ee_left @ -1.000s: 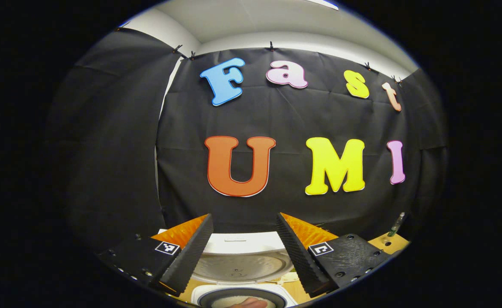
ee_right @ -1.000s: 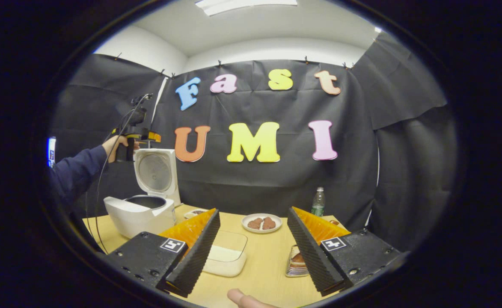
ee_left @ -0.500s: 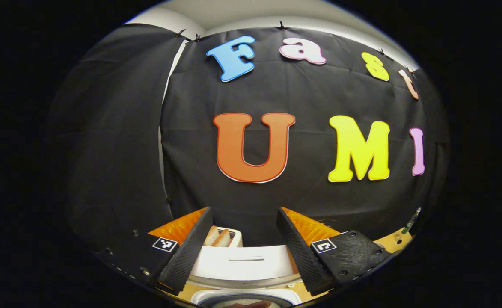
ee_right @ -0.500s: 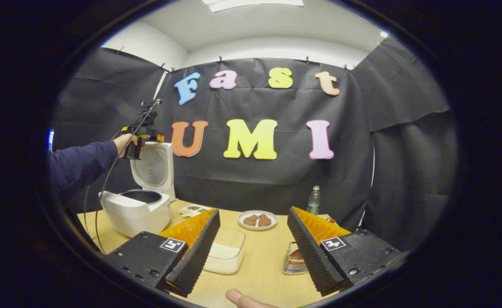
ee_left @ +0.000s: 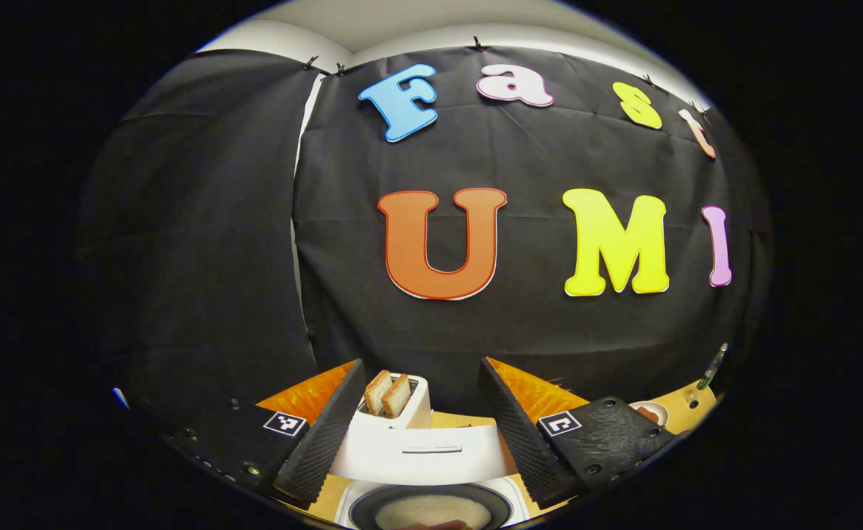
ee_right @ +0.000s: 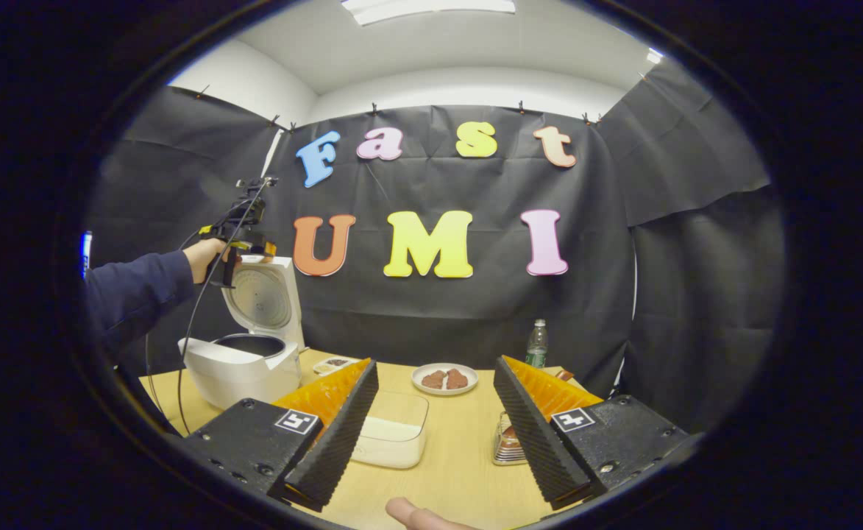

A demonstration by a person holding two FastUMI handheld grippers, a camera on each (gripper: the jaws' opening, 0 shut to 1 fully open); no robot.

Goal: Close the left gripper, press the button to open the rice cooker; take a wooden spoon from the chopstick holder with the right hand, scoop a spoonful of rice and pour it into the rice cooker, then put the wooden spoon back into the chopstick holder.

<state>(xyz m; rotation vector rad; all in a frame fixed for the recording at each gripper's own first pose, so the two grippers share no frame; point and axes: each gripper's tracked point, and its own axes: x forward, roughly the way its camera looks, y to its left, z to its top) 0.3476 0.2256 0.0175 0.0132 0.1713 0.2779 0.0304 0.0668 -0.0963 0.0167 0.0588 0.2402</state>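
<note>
The white rice cooker (ee_right: 234, 370) stands at the table's left with its lid (ee_right: 263, 296) raised upright. A hand in a dark sleeve holds my left gripper (ee_right: 249, 241) at the lid's top edge. In the left gripper view, my left gripper (ee_left: 421, 363) is open, and the lid's white top edge (ee_left: 422, 450) lies between and below its fingers. Beneath it, the inner pot (ee_left: 431, 508) holds white rice. My right gripper (ee_right: 436, 364) is open and holds nothing, above the table's near side. Below it sits a clear container of rice (ee_right: 393, 439).
A toaster with two bread slices (ee_left: 393, 400) stands behind the cooker. On the wooden table (ee_right: 446, 478) are a plate of brown food (ee_right: 444, 378), a bottle (ee_right: 537, 343), a small stack of dishes (ee_right: 508, 446) and a small tray (ee_right: 334, 363). A thumb (ee_right: 410, 512) shows at the bottom.
The left gripper has risen over the lid's top edge, so the toaster behind now shows and the lid appears edge-on. The right gripper has barely shifted.
</note>
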